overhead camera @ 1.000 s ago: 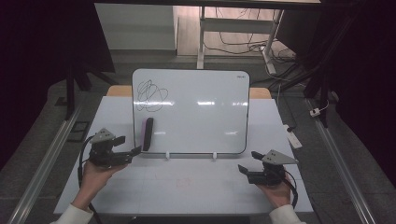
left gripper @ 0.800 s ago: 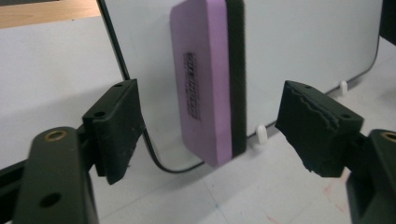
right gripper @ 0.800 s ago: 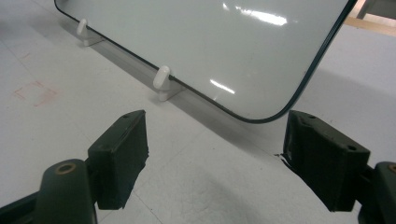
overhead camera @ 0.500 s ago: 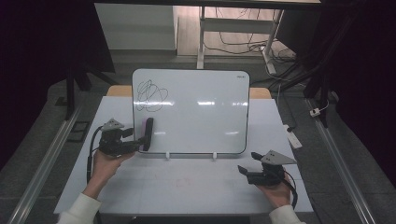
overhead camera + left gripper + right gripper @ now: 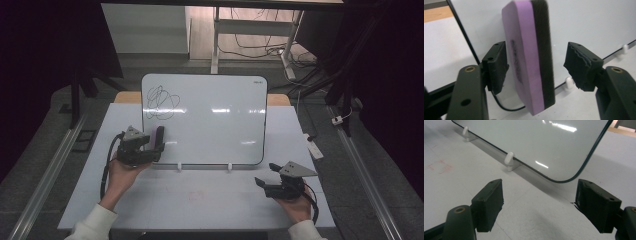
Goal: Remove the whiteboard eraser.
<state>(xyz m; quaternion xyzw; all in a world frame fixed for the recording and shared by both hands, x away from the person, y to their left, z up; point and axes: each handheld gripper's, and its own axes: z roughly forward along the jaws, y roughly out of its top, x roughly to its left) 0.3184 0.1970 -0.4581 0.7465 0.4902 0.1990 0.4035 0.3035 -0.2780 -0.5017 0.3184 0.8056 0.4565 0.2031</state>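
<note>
Left gripper, by the white desk's left edge, has been closing its jaws w/ the purple-and-black foam eraser between them, pads not yet touching, against the upright whiteboard; right gripper, near the front-right corner, gapes open, empty.

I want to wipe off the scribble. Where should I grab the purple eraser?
Grab the eraser by its two broad faces, purple foam on one side, black felt on the other, near the middle. It stands on edge against the whiteboard, so come from the front, as the left tool straddling it does.
</note>
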